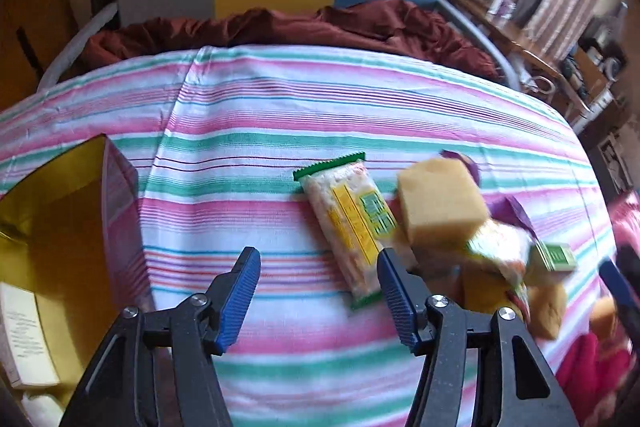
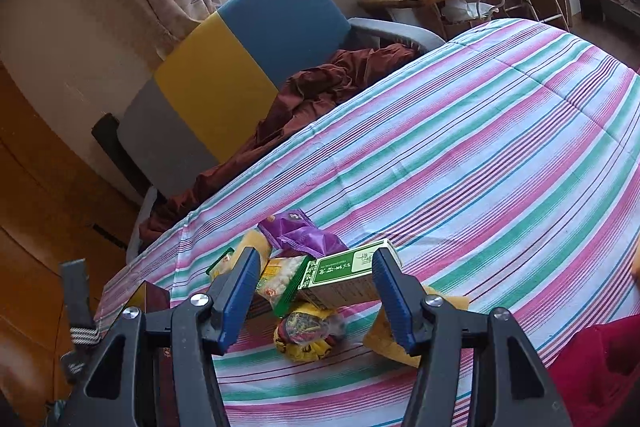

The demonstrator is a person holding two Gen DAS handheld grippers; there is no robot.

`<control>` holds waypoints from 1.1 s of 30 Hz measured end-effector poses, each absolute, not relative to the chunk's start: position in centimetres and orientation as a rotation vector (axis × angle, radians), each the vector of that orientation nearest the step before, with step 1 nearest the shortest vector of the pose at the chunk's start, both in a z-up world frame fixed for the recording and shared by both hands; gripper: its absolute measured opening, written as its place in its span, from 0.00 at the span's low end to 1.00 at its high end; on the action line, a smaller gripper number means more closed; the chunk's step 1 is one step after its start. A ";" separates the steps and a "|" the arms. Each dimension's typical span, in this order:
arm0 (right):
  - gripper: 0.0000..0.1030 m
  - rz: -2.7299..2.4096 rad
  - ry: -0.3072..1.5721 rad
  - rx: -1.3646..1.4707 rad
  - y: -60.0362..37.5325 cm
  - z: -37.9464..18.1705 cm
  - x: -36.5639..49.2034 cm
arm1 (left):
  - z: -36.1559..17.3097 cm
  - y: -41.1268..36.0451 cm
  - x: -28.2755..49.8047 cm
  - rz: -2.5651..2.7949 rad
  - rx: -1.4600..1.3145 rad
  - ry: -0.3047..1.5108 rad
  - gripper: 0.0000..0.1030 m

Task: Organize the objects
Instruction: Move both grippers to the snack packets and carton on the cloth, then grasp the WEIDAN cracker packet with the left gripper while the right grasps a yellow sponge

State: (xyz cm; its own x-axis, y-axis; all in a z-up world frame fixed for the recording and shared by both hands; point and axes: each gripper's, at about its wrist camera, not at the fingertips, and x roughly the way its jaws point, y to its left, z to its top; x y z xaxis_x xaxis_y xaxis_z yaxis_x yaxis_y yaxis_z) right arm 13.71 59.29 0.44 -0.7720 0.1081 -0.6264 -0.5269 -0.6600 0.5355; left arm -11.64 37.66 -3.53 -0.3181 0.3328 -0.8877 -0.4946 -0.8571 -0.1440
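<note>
1. The snack pile (image 2: pixel 304 291) sits loose on the striped desk (image 2: pixel 480 155), around 12 o'clock from your right gripper (image 2: pixel 314 293): green box (image 2: pixel 348 277), purple packet (image 2: pixel 300 233), yellow wrapper (image 2: pixel 306 333).
2. Gold box (image 1: pixel 52 227) at 9 o'clock of your left gripper (image 1: pixel 316 299) looks mostly unfilled.
3. Both jaws are spread wide, gripping nothing. I'd say you've barely started.
</note>
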 end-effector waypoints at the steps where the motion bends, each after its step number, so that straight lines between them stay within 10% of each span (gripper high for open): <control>1: 0.58 2.448 1.049 -0.801 59.3 0.4 13.7 | -3.9 38.2 -12.2 2.194 -1.445 0.196 0.59; 16: 0.58 2.470 1.118 -0.785 59.5 0.1 13.8 | -6.8 43.2 -15.6 2.214 -1.504 0.220 0.69; 23: 0.58 2.447 1.110 -0.789 59.7 0.1 13.8 | -6.8 41.6 -12.8 2.223 -1.379 0.361 0.47; 33: 0.58 2.398 1.189 -0.766 60.8 -0.5 14.4 | -7.1 37.8 -4.3 2.162 -1.201 0.416 0.47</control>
